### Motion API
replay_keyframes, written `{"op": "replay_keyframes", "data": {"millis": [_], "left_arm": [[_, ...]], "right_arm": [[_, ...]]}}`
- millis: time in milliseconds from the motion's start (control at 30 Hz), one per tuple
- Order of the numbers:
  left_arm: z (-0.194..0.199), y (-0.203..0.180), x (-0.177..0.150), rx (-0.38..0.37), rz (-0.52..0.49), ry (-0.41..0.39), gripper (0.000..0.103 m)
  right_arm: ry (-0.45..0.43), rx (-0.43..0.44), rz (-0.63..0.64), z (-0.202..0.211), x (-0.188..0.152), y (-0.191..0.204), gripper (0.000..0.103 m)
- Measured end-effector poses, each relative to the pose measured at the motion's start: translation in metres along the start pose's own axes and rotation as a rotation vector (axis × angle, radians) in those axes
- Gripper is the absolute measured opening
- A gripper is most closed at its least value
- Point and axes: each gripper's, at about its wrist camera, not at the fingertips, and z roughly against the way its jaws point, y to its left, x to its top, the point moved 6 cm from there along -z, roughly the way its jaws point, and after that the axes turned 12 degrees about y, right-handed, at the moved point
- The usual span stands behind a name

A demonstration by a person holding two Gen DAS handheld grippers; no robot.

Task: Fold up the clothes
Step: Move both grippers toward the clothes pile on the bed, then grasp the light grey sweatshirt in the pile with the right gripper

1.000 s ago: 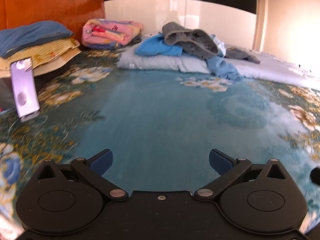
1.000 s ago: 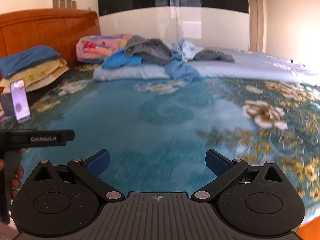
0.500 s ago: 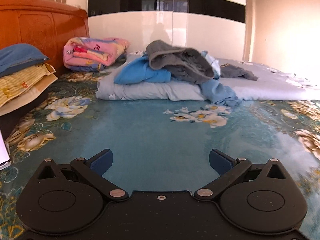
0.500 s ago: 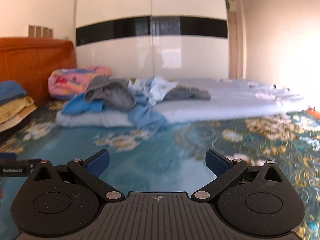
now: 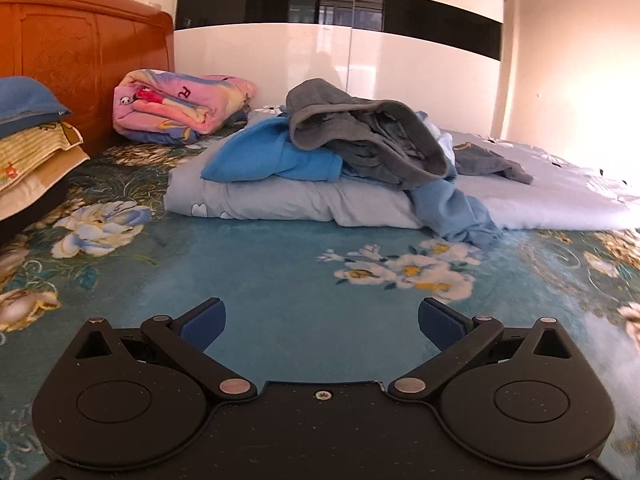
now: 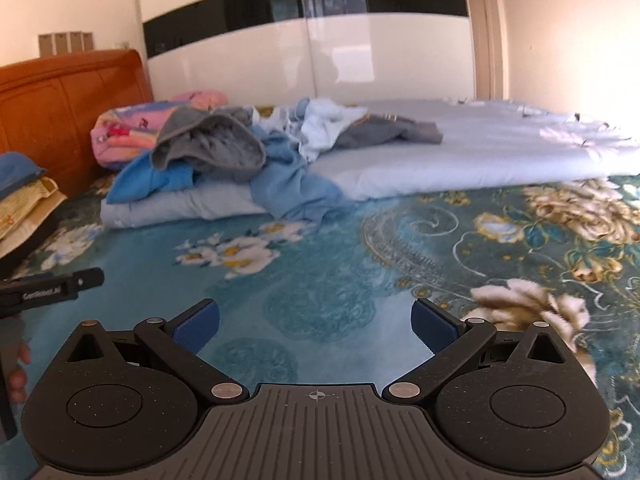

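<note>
- The left tongs [image 5: 322, 322] are spread wide and hold nothing, low over the teal floral bedspread [image 5: 280, 280].
- The right tongs [image 6: 315, 326] are likewise wide and empty.
- Well ahead of both tongs lies the pile of clothes: a grey hooded garment [image 5: 360, 136] on top of a bright blue fleece [image 5: 272, 156], resting on a folded pale blue quilt [image 5: 288, 200].
- Ahead and to the left of the left tongs, a folded pink blanket [image 5: 180, 106] sits by the wooden headboard [image 5: 80, 52].
</note>
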Motion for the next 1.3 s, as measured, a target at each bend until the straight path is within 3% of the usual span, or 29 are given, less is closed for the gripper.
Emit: {"op": "replay_keyframes", "data": {"millis": [133, 233, 367, 533, 600, 733, 900, 1033, 1167, 1300], "left_arm": [[-0.018, 0.0, 0.012, 0.019, 0.013, -0.024, 0.102], [-0.037, 0.004, 0.021, 0.061, 0.038, -0.004, 0.102], [-0.06, 0.013, 0.027, 0.06, 0.11, 0.029, 0.102], [-0.082, 0.017, 0.034, 0.089, 0.118, 0.032, 0.102], [-0.09, 0.019, 0.04, 0.111, 0.122, 0.023, 0.102], [-0.107, 0.024, 0.05, 0.146, 0.154, -0.003, 0.102], [-0.131, 0.02, 0.043, 0.19, 0.154, -0.002, 0.102], [-0.149, 0.016, 0.037, 0.224, 0.122, 0.083, 0.102], [-0.154, 0.025, 0.033, 0.216, 0.168, 0.103, 0.102], [-0.152, 0.031, 0.03, 0.178, 0.212, 0.093, 0.102]], "right_arm": [[0.027, -0.023, 0.026, -0.018, 0.015, -0.004, 0.103], [0.027, -0.045, 0.043, -0.028, 0.028, -0.007, 0.103], [0.046, -0.085, 0.083, -0.042, 0.044, -0.012, 0.102], [0.047, -0.071, 0.087, -0.062, 0.069, -0.016, 0.098], [0.049, -0.048, 0.062, -0.073, 0.084, -0.02, 0.088], [0.024, -0.032, 0.027, -0.094, 0.123, -0.026, 0.087], [-0.009, -0.051, 0.074, -0.125, 0.179, -0.019, 0.087], [-0.017, -0.043, 0.117, -0.151, 0.214, -0.005, 0.087], [-0.017, -0.058, 0.165, -0.182, 0.242, 0.011, 0.087], [-0.012, -0.064, 0.175, -0.214, 0.268, 0.022, 0.075]]}}
